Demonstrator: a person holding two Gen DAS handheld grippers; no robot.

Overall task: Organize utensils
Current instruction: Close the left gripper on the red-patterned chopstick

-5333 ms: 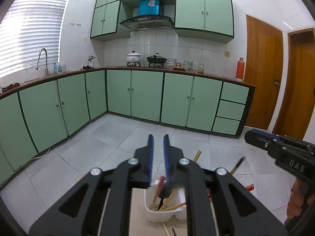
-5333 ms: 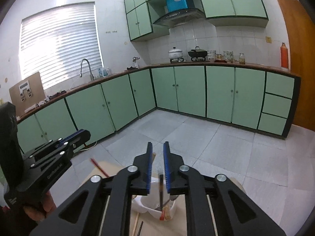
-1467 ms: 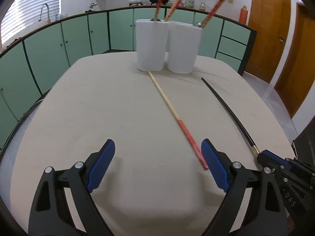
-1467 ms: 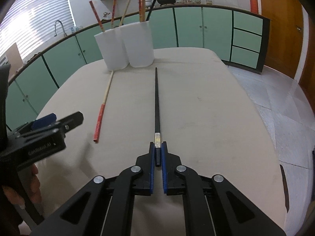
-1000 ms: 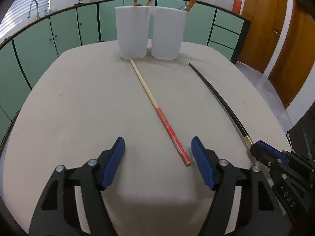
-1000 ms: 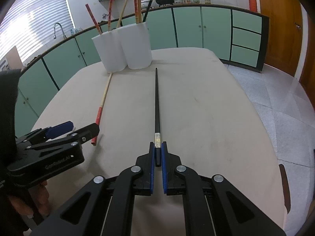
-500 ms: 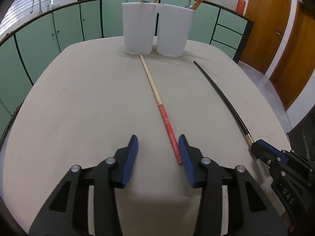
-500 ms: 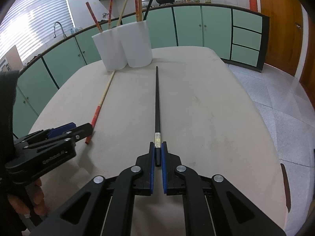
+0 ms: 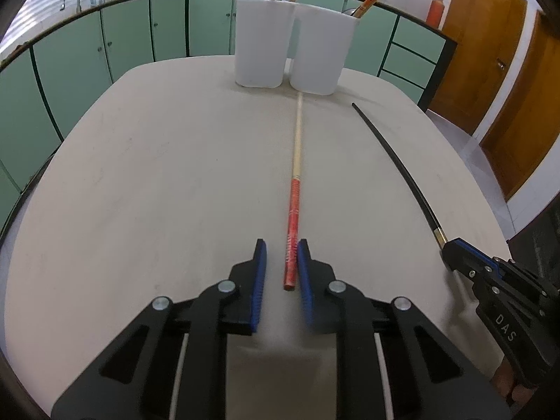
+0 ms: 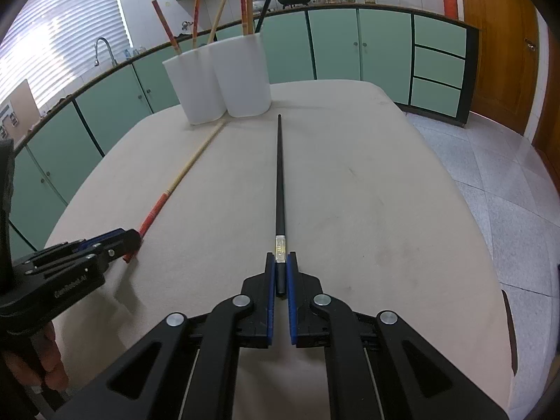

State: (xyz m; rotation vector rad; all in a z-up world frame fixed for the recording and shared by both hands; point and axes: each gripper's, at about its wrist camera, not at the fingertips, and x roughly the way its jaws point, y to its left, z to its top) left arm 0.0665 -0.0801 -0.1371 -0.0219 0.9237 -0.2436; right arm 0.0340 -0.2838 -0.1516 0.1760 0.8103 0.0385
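Note:
A red-and-tan chopstick (image 9: 295, 175) lies on the beige table, pointing at two white holders (image 9: 262, 42) with several chopsticks in them. My left gripper (image 9: 281, 248) is narrowly open around its red end; the right pad (image 9: 302, 266) touches it and a gap shows on the left. A black chopstick (image 10: 280, 175) lies to the right. My right gripper (image 10: 280, 262) is shut on its near end, low on the table. The red-and-tan chopstick (image 10: 182, 175) and the holders (image 10: 241, 77) also show in the right wrist view.
The table (image 9: 140, 192) has rounded edges. Green kitchen cabinets (image 10: 350, 45) run along the back and left. Wooden doors (image 9: 490, 52) stand at the right. Tiled floor (image 10: 507, 175) lies beyond the table's right edge.
My left gripper's jaws have closed in from wide open to just around the red end of the chopstick. My right gripper has stayed shut on the black chopstick.

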